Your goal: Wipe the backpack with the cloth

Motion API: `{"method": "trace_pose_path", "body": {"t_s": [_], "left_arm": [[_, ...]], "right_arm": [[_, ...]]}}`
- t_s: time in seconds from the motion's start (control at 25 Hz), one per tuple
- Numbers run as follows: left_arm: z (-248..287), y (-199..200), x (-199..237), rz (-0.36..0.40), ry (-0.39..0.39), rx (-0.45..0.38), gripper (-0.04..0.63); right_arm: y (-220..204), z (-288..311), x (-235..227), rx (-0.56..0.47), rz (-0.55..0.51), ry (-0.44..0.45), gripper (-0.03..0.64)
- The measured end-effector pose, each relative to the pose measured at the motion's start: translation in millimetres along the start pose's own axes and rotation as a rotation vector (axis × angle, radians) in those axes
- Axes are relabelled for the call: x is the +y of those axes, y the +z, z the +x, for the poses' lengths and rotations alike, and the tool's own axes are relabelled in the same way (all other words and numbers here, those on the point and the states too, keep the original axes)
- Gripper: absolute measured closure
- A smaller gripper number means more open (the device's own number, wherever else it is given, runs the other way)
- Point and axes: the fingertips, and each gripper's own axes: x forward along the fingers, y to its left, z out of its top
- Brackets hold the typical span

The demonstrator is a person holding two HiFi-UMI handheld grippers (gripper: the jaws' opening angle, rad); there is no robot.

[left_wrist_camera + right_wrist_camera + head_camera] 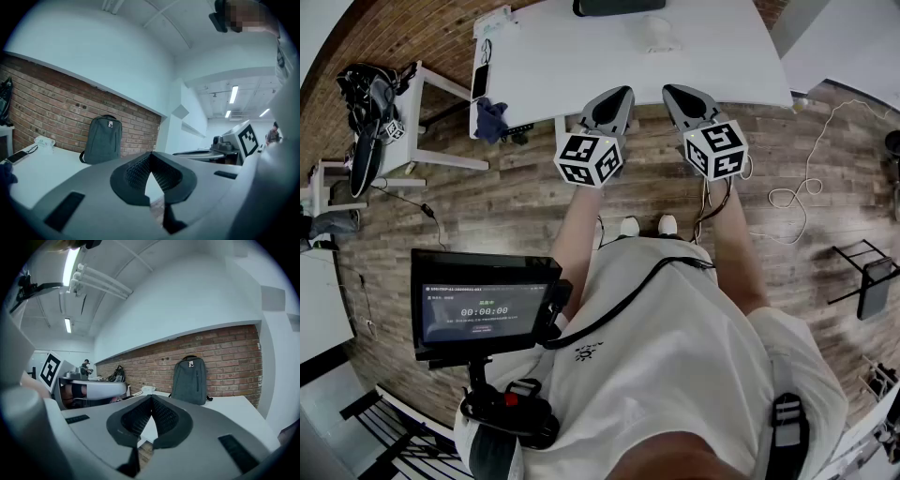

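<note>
A grey backpack (617, 7) stands upright at the far side of the white table (581, 66), against a brick wall; it shows in the left gripper view (102, 139) and the right gripper view (189, 379). A dark blue cloth (492, 119) lies bunched at the table's near left corner, just visible at the left gripper view's edge (4, 174). My left gripper (619, 97) and right gripper (675, 94) hover side by side over the table's near edge, pointing at the backpack. Both are shut with nothing between the jaws, their pads meeting at the tips (151, 155) (151, 398).
A phone (480, 70) lies along the table's left edge, and a white crumpled item (659, 33) near the backpack. A small side table with a black bag (366, 112) stands at the left. Cables (797, 192) trail on the wood floor. A screen (483, 309) hangs at my chest.
</note>
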Motion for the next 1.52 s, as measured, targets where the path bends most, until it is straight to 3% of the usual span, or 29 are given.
{"method": "trace_pose_path", "body": {"t_s": [0.4,0.64,1.0,1.52], "left_arm": [[1.3,2.8,-2.7,-0.003,-0.002,-0.006,0.594],[21.3,-11.8,-20.0,0.005,0.007,0.002,0.595],[27.4,0.2,-15.9,0.011,0.019,0.000,0.594],[32.1,14.9,1.8,0.022,0.102,-0.020,0.594]], "right_arm": [[-1.1,-3.2,-0.8,0.001,0.000,0.002,0.614],[-15.2,-18.8,-27.1,-0.011,0.022,0.005,0.614],[-7.0,-7.1,-27.1,-0.013,0.008,0.040,0.614],[-2.6,10.3,-38.8,0.000,-0.014,0.104,0.614]]}}
